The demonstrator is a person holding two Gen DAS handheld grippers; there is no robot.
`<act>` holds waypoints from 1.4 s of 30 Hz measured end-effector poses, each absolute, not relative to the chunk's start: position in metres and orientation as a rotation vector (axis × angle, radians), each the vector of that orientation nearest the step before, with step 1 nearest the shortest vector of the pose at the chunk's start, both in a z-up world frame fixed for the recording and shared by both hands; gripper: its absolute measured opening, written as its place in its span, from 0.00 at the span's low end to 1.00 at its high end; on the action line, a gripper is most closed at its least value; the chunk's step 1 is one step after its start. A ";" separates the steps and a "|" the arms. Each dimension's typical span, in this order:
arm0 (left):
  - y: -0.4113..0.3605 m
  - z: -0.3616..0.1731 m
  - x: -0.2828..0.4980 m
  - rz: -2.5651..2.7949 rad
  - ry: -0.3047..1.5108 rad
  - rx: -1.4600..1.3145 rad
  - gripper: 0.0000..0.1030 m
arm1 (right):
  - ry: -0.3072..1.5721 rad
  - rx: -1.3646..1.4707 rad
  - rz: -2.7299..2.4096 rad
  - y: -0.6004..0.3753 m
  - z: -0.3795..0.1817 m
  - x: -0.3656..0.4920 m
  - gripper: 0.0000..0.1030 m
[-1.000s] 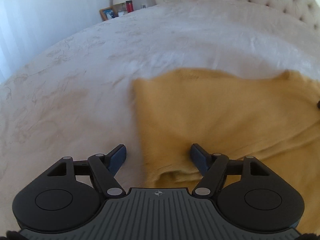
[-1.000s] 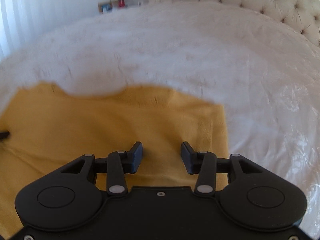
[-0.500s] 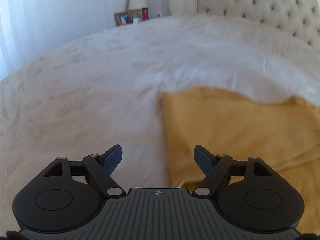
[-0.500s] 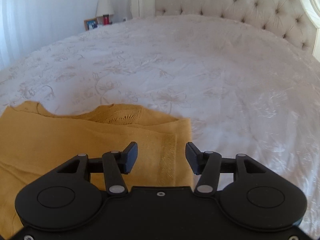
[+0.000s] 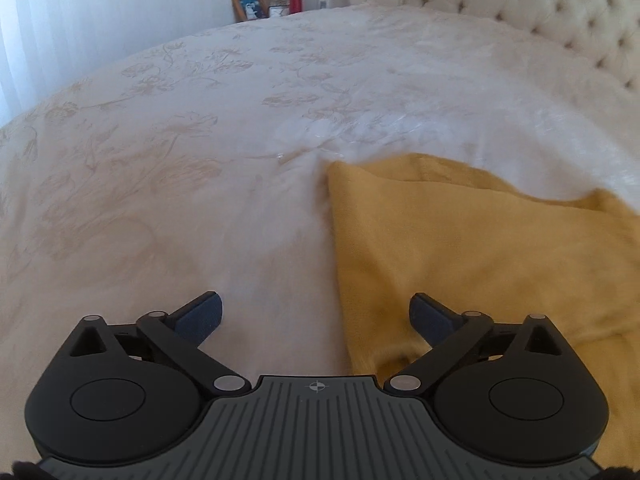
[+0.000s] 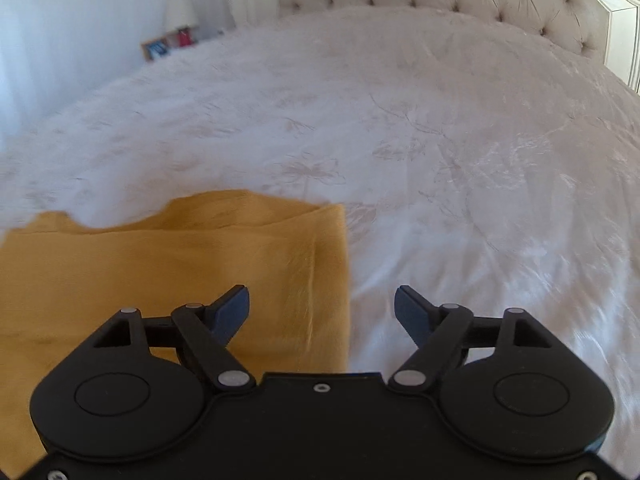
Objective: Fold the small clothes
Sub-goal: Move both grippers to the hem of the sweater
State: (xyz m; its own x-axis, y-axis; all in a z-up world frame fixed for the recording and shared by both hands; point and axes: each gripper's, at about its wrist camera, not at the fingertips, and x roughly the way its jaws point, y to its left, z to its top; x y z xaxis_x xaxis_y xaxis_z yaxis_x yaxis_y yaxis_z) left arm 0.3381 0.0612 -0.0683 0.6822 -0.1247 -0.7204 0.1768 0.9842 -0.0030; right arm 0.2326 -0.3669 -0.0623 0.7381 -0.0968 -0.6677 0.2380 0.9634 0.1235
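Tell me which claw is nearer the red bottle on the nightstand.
Left. From the left claw the red bottle looks larger and sharper, straight ahead across the bed. From the right claw it is smaller and blurred, far up-left.

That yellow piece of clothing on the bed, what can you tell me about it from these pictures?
The yellow garment is mustard-coloured, of soft, slightly fuzzy fabric that looks knitted. It lies flat on the white bedspread, folded over so that layered edges show at its far side, with a straight side edge and a small tuck near the left gripper. Both grippers' jaws are opening above it; nothing pinches the cloth. Which kind of garment it is cannot be told.
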 end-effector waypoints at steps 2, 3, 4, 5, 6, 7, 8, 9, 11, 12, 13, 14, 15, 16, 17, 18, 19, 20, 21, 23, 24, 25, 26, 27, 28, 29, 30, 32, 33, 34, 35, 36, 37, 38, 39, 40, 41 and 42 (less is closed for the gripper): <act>0.067 -0.059 0.315 -0.200 0.799 0.043 0.98 | 0.710 0.229 -0.144 -0.363 -0.054 0.202 0.79; 0.069 -0.056 0.300 -0.213 0.794 0.043 0.98 | 0.713 0.237 -0.129 -0.361 -0.051 0.187 0.79; 0.071 -0.053 0.285 -0.226 0.792 0.048 0.98 | 0.717 0.245 -0.116 -0.358 -0.049 0.171 0.79; 0.073 -0.051 0.272 -0.241 0.794 0.049 0.98 | 0.722 0.257 -0.104 -0.355 -0.048 0.154 0.79; 0.074 -0.050 0.256 -0.260 0.801 0.051 0.99 | 0.728 0.268 -0.092 -0.352 -0.047 0.139 0.79; 0.075 -0.050 0.242 -0.279 0.809 0.056 0.99 | 0.736 0.277 -0.084 -0.350 -0.046 0.124 0.79; 0.076 -0.049 0.229 -0.292 0.817 0.065 0.99 | 0.746 0.279 -0.078 -0.347 -0.046 0.110 0.79; 0.076 -0.050 0.214 -0.300 0.823 0.077 0.99 | 0.757 0.276 -0.076 -0.343 -0.046 0.097 0.79; 0.079 -0.052 0.188 -0.312 0.831 0.085 0.99 | 0.779 0.266 -0.073 -0.336 -0.047 0.074 0.79; 0.081 -0.053 0.176 -0.321 0.840 0.085 0.99 | 0.795 0.259 -0.071 -0.332 -0.049 0.064 0.79; 0.082 -0.055 0.164 -0.326 0.849 0.087 0.99 | 0.808 0.251 -0.069 -0.327 -0.050 0.054 0.79; 0.084 -0.056 0.153 -0.330 0.855 0.090 0.99 | 0.819 0.246 -0.065 -0.322 -0.050 0.045 0.79; 0.085 -0.057 0.143 -0.332 0.859 0.092 0.99 | 0.829 0.245 -0.060 -0.318 -0.052 0.035 0.79; 0.087 -0.058 0.132 -0.332 0.861 0.090 0.99 | 0.841 0.251 -0.058 -0.315 -0.054 0.027 0.80; 0.089 -0.058 0.124 -0.333 0.866 0.086 0.99 | 0.856 0.267 -0.058 -0.313 -0.056 0.021 0.80; 0.091 -0.060 0.118 -0.331 0.873 0.079 0.99 | 0.870 0.289 -0.059 -0.311 -0.059 0.013 0.80; 0.093 -0.061 0.110 -0.329 0.878 0.068 0.99 | 0.881 0.312 -0.061 -0.310 -0.062 0.008 0.80; 0.095 -0.063 0.107 -0.326 0.884 0.057 0.99 | 0.890 0.332 -0.062 -0.309 -0.065 0.002 0.80; 0.098 -0.064 0.100 -0.326 0.891 0.046 0.99 | 0.900 0.347 -0.062 -0.307 -0.067 -0.003 0.80; 0.101 -0.068 0.091 -0.324 0.904 0.033 0.99 | 0.922 0.367 -0.064 -0.304 -0.072 -0.011 0.80; 0.103 -0.070 0.088 -0.322 0.908 0.034 0.99 | 0.928 0.378 -0.060 -0.303 -0.074 -0.014 0.81; 0.103 -0.072 0.085 -0.321 0.915 0.036 0.99 | 0.931 0.392 -0.054 -0.302 -0.075 -0.019 0.81; 0.104 -0.074 0.081 -0.321 0.923 0.033 0.99 | 0.933 0.406 -0.050 -0.302 -0.076 -0.021 0.81; 0.105 -0.076 0.078 -0.322 0.928 0.027 0.99 | 0.933 0.418 -0.045 -0.302 -0.076 -0.024 0.81; 0.106 -0.078 0.075 -0.322 0.929 0.024 0.99 | 0.934 0.429 -0.038 -0.302 -0.077 -0.026 0.81; 0.107 -0.081 0.072 -0.324 0.930 0.027 0.99 | 0.936 0.439 -0.030 -0.302 -0.078 -0.028 0.82; 0.106 -0.083 0.070 -0.327 0.931 0.031 0.99 | 0.938 0.447 -0.022 -0.302 -0.080 -0.029 0.84; 0.105 -0.088 0.067 -0.336 0.935 0.039 0.99 | 0.936 0.463 -0.007 -0.301 -0.083 -0.031 0.87; 0.104 -0.090 0.065 -0.340 0.931 0.047 0.99 | 0.933 0.467 -0.005 -0.300 -0.085 -0.032 0.89; 0.103 -0.092 0.064 -0.342 0.925 0.058 0.99 | 0.928 0.468 -0.005 -0.299 -0.086 -0.033 0.89; 0.102 -0.093 0.064 -0.346 0.920 0.064 0.99 | 0.922 0.468 -0.001 -0.297 -0.087 -0.033 0.93; 0.102 -0.095 0.064 -0.349 0.914 0.062 0.99 | 0.918 0.469 0.006 -0.296 -0.087 -0.033 0.97; 0.103 -0.097 0.064 -0.349 0.909 0.057 0.99 | 0.914 0.469 0.013 -0.295 -0.089 -0.032 0.99; 0.103 -0.098 0.063 -0.349 0.901 0.052 0.99 | 0.912 0.464 0.017 -0.293 -0.090 -0.032 1.00; 0.103 -0.098 0.062 -0.348 0.894 0.050 0.99 | 0.914 0.449 0.013 -0.291 -0.091 -0.031 1.00; 0.103 -0.099 0.061 -0.347 0.889 0.050 0.99 | 0.914 0.431 0.012 -0.288 -0.092 -0.030 1.00; 0.102 -0.099 0.060 -0.346 0.884 0.052 0.99 | 0.911 0.417 0.013 -0.287 -0.092 -0.029 1.00; 0.102 -0.100 0.059 -0.345 0.879 0.054 0.99 | 0.906 0.409 0.014 -0.285 -0.092 -0.030 1.00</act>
